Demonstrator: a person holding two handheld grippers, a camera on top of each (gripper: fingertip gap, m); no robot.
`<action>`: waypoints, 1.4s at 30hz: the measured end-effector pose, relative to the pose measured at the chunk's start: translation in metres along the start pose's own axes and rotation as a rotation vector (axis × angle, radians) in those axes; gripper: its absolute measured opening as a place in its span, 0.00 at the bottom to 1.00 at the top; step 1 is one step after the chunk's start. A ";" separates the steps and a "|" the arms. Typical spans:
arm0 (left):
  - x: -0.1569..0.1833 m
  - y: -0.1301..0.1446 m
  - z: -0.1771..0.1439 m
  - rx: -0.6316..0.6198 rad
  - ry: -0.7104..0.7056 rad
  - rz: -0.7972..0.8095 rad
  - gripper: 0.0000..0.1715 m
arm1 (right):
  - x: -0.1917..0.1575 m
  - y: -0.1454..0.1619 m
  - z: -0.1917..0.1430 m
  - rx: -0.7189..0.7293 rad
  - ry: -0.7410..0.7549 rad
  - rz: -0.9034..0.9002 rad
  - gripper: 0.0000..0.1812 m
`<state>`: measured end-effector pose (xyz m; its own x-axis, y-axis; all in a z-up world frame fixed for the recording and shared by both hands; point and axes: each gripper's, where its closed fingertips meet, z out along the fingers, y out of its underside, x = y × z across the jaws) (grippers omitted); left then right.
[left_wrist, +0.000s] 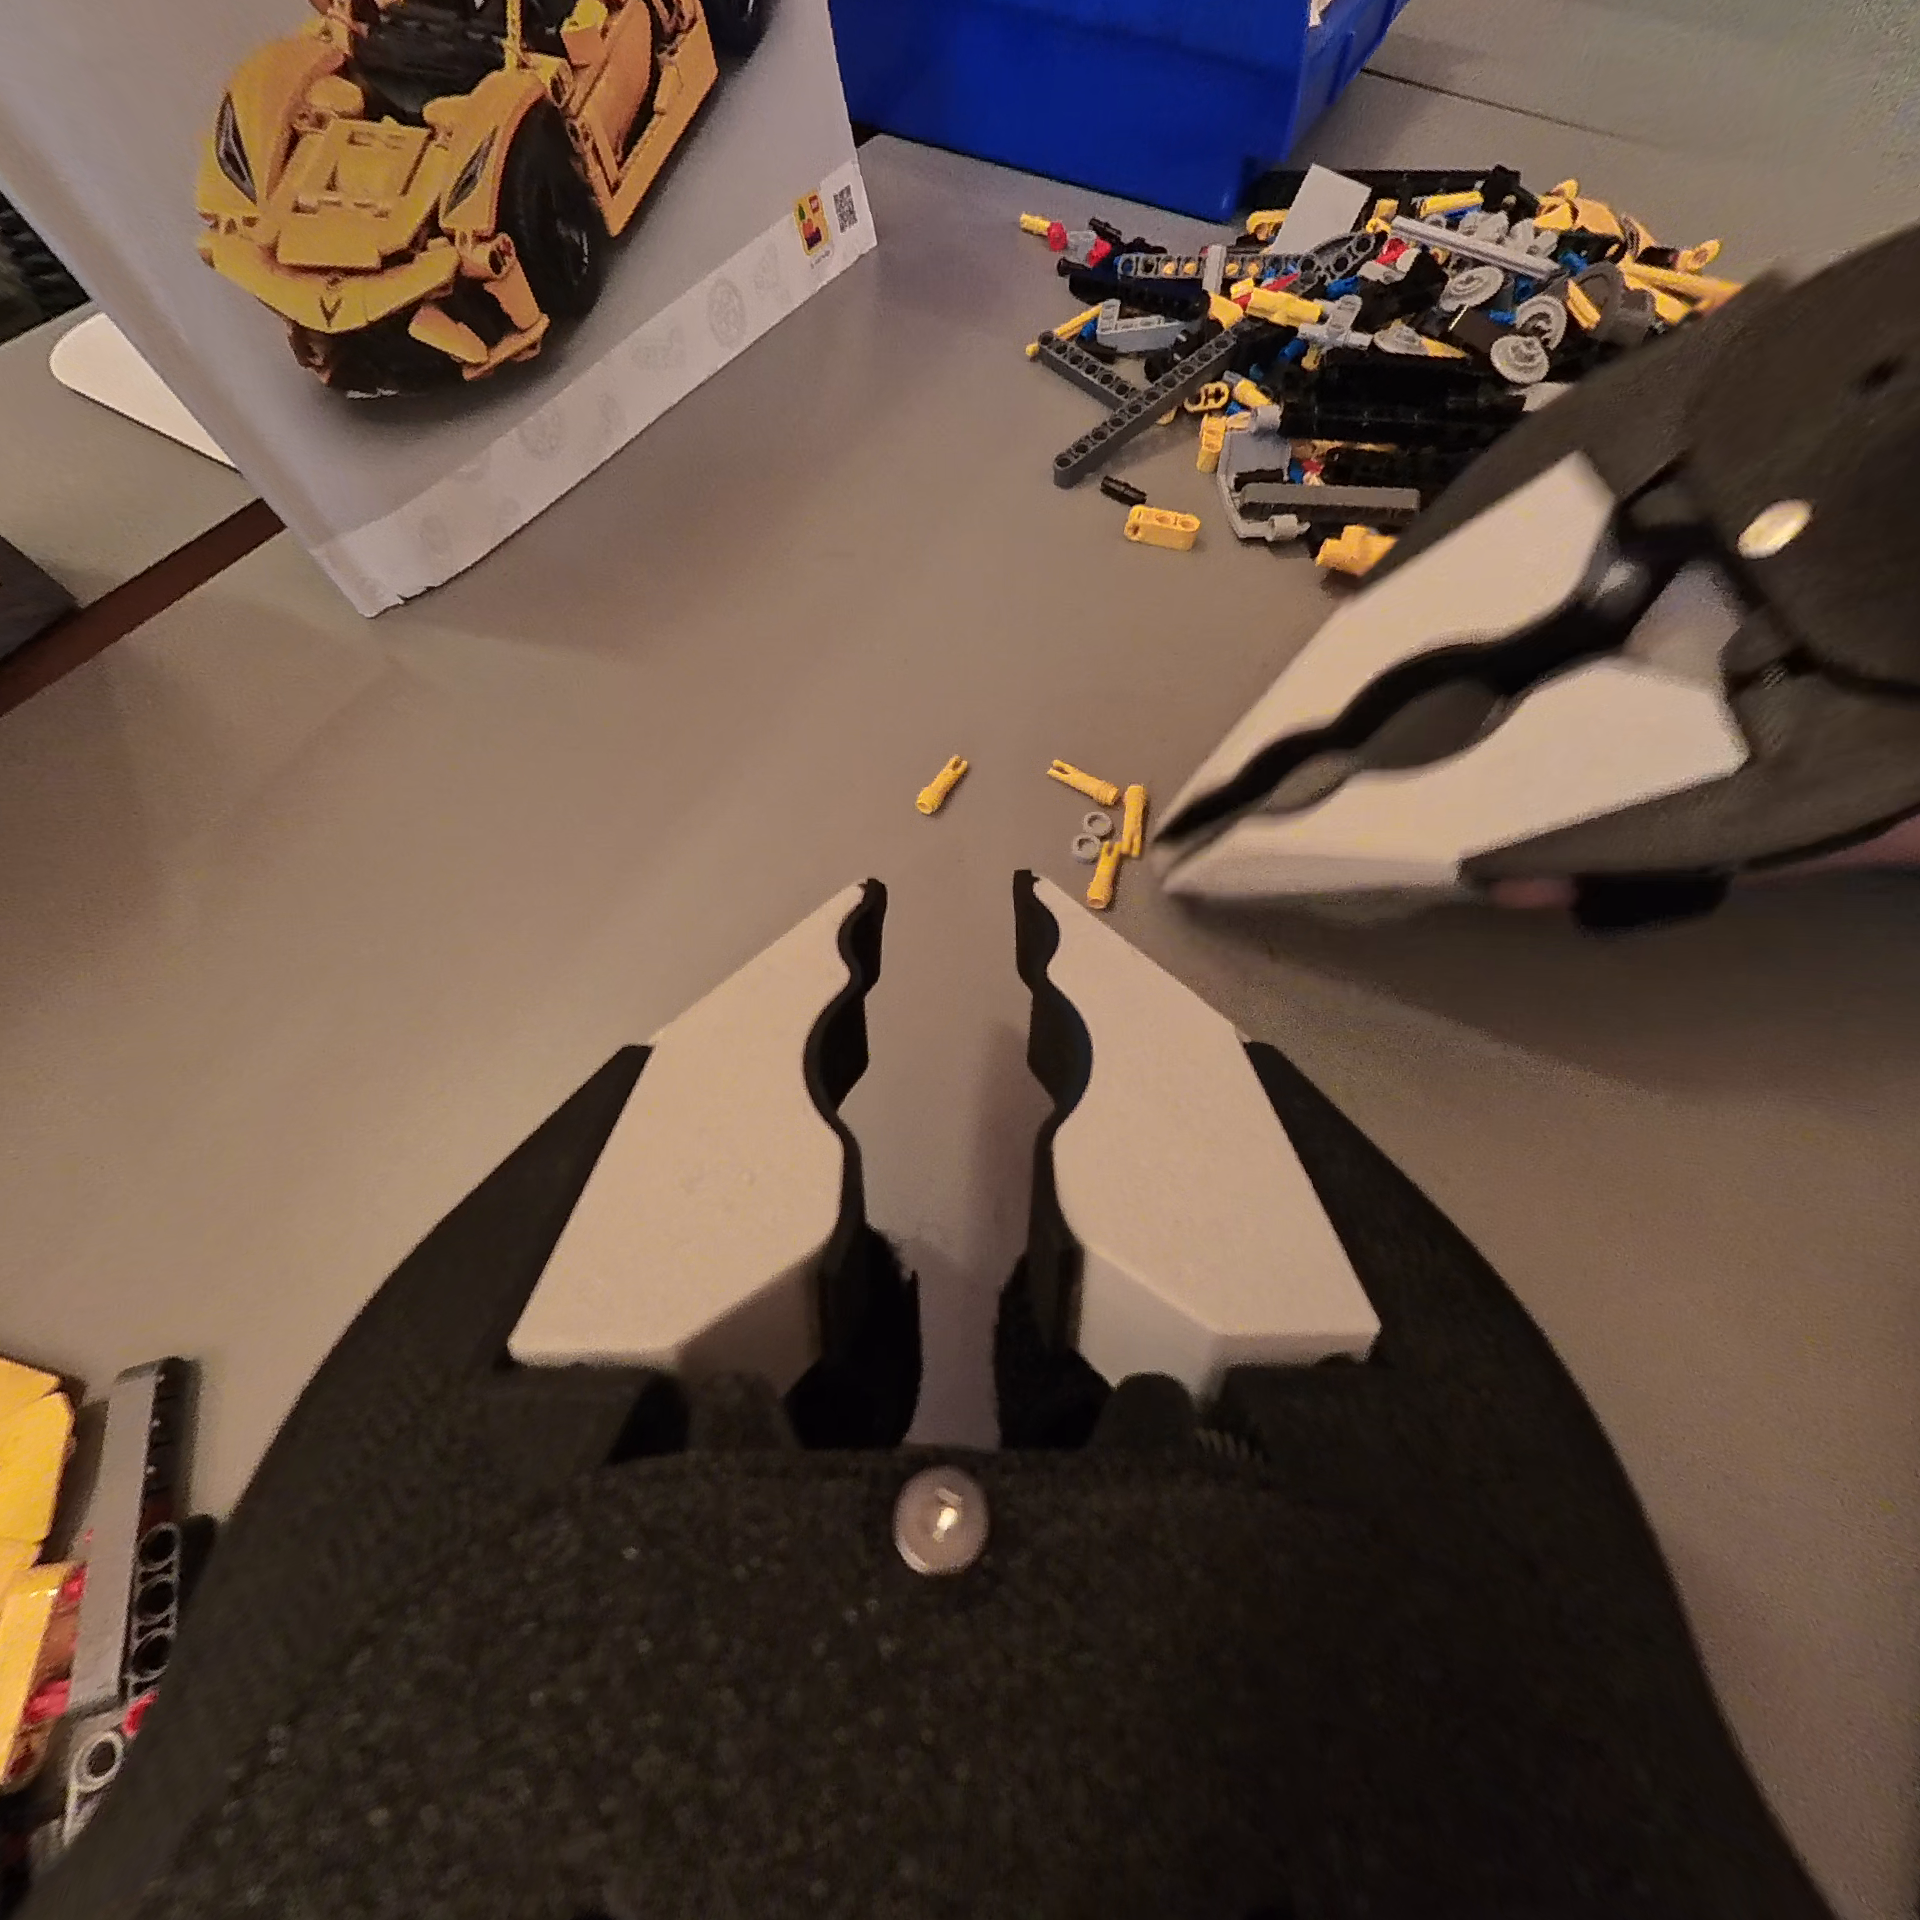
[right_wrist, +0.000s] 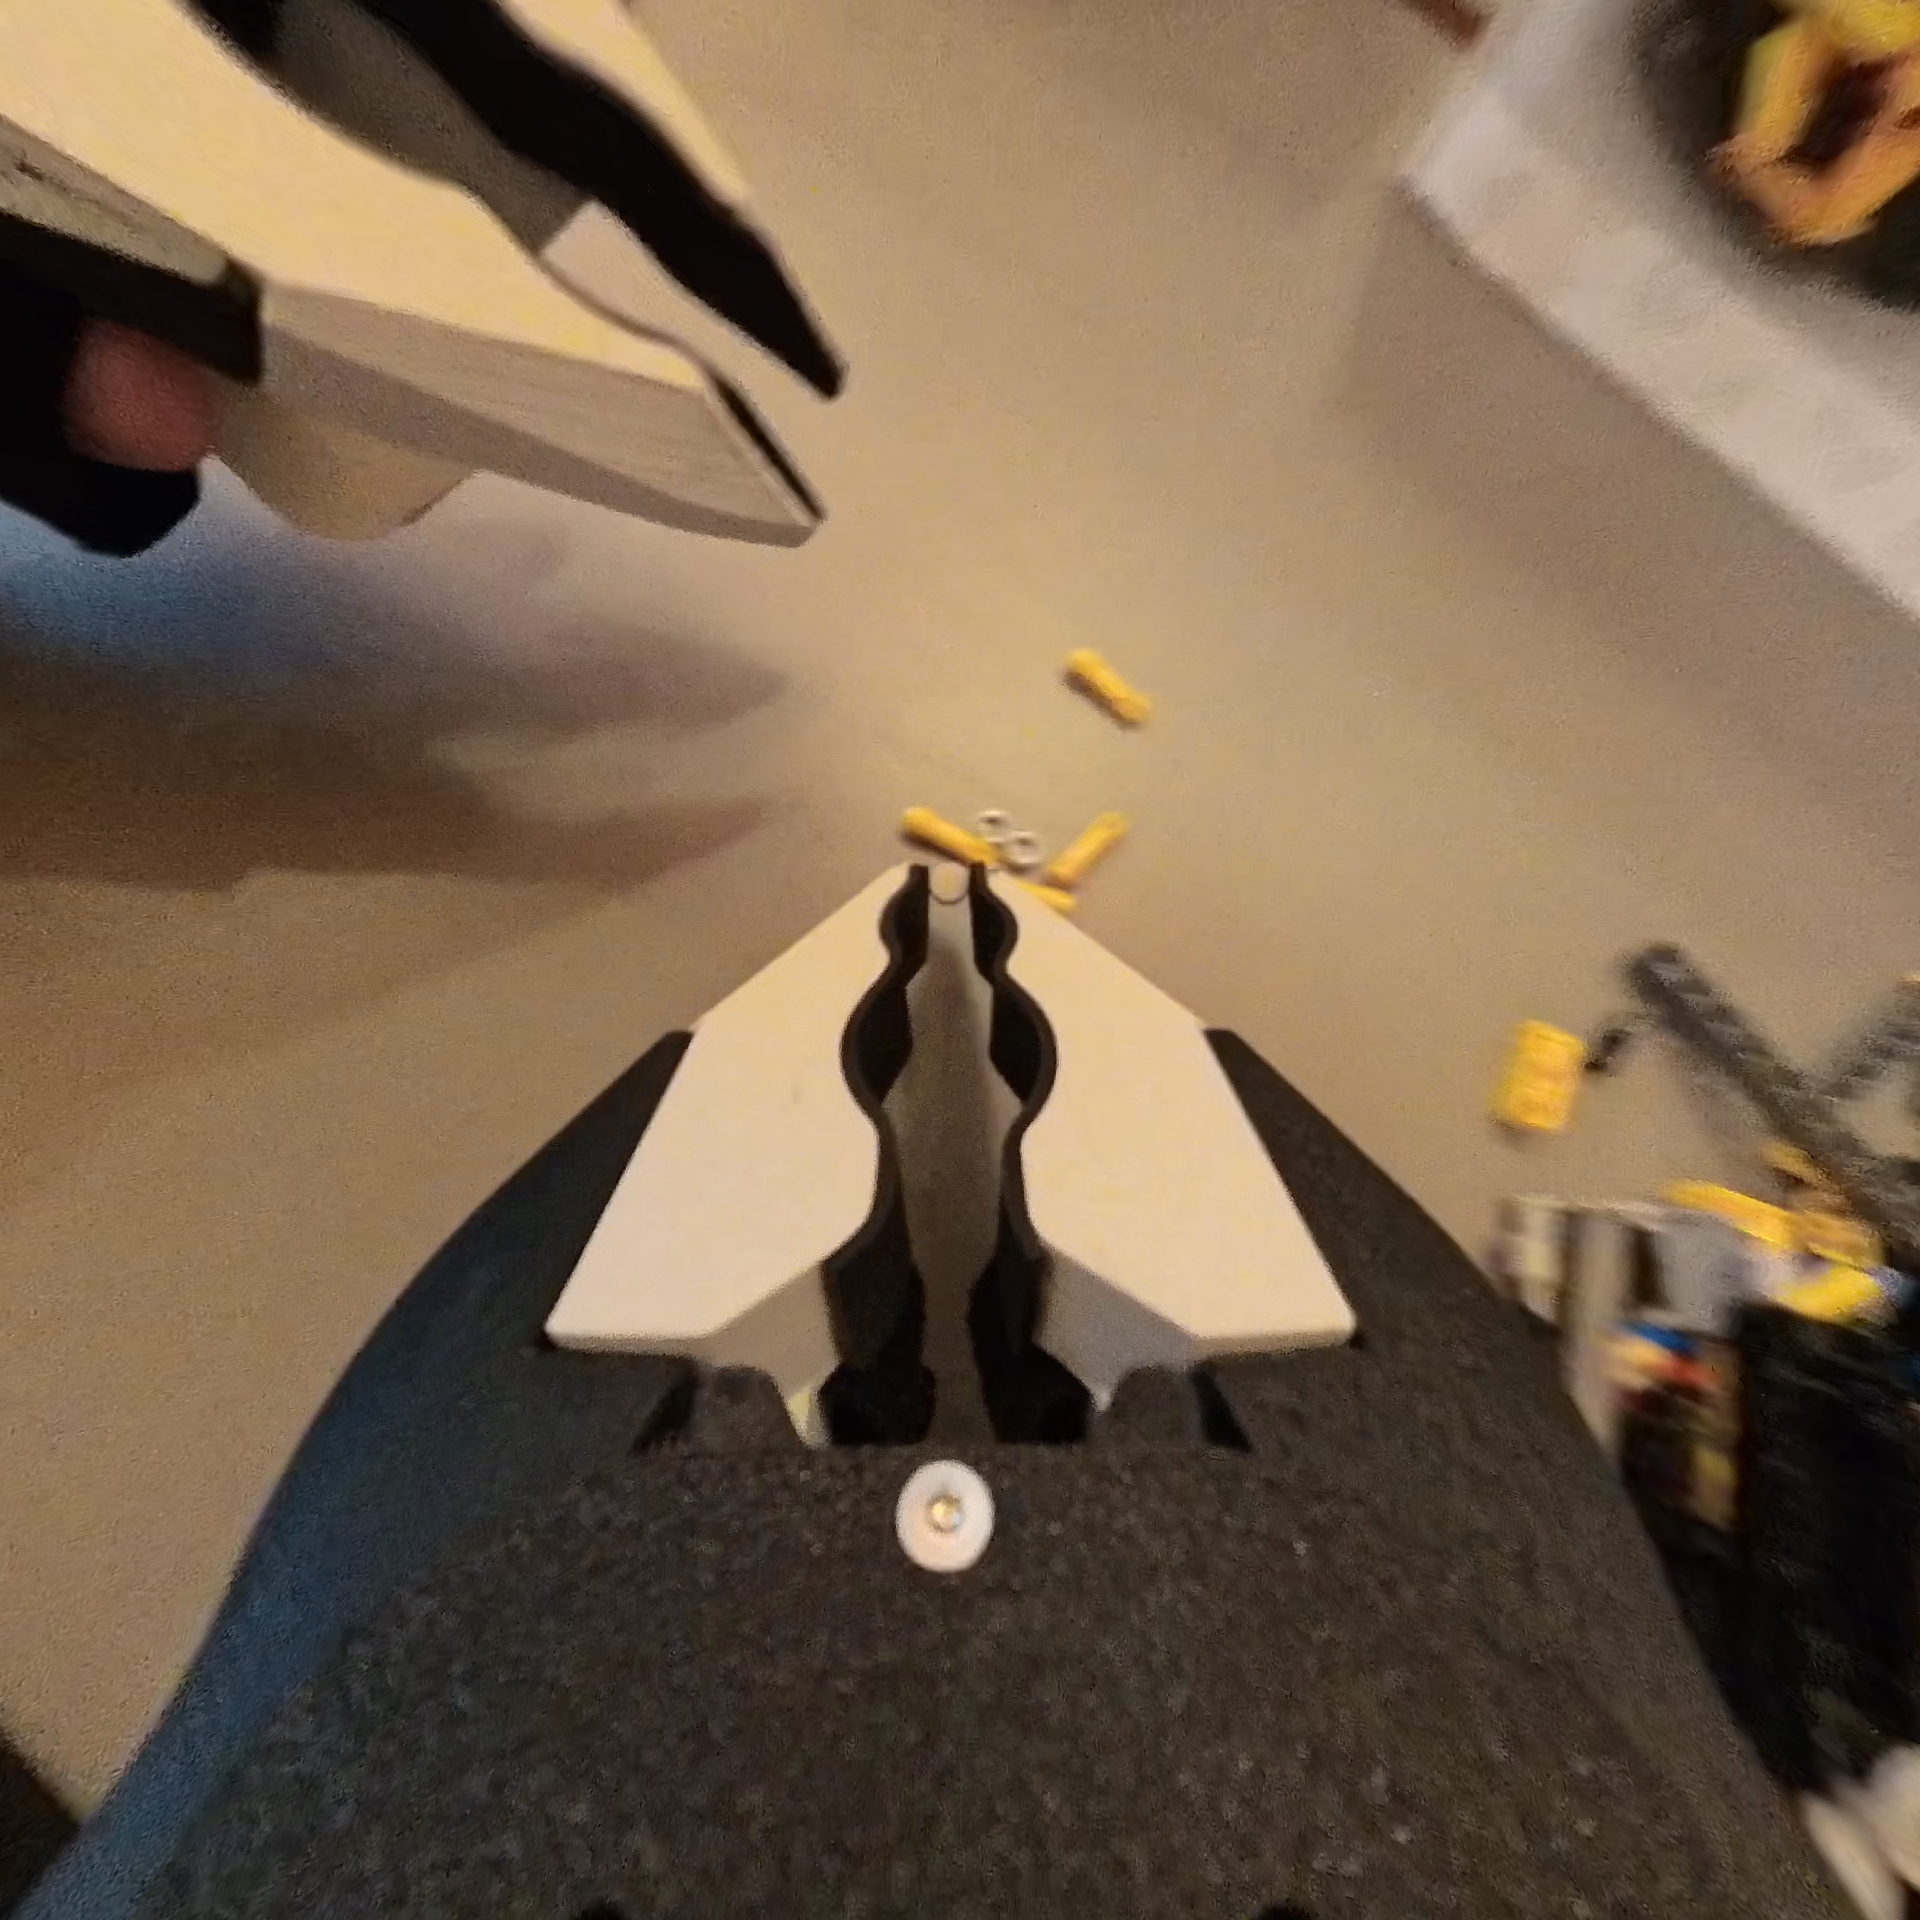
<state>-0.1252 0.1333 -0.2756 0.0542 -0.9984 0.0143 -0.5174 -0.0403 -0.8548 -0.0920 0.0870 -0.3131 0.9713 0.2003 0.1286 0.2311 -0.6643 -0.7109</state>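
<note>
On the grey table (left_wrist: 623, 727), near its left edge, a yellow-and-grey part-built piece (left_wrist: 62, 1558) sat beside the left gripper (left_wrist: 948, 894), claws apart, empty, hovering. Just beyond: loose yellow pins (left_wrist: 941, 784) and small grey rings (left_wrist: 1089, 836). The right gripper (right_wrist: 943, 873) had its tips down at those rings, claws almost together; whether it pinched one I couldn't tell, too blurred. Farther back lay a parts pile (left_wrist: 1382, 343), a car-picture box (left_wrist: 436, 260) and a blue bin (left_wrist: 1091, 83).
</note>
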 end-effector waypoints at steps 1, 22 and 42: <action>0.000 0.000 0.000 0.000 0.001 -0.002 0.15 | 0.020 -0.004 -0.014 0.033 0.083 -0.015 0.04; 0.003 0.007 0.005 -0.028 0.013 -0.007 0.15 | 0.020 -0.002 -0.013 0.098 -0.108 0.114 0.17; 0.006 0.005 0.004 -0.023 0.022 0.001 0.15 | 0.004 -0.001 0.012 0.009 0.005 -0.137 0.00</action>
<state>-0.1237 0.1271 -0.2817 0.0347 -0.9991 0.0250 -0.5368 -0.0397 -0.8428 -0.0885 0.0969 -0.3204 0.9309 0.2853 0.2279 0.3609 -0.6242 -0.6929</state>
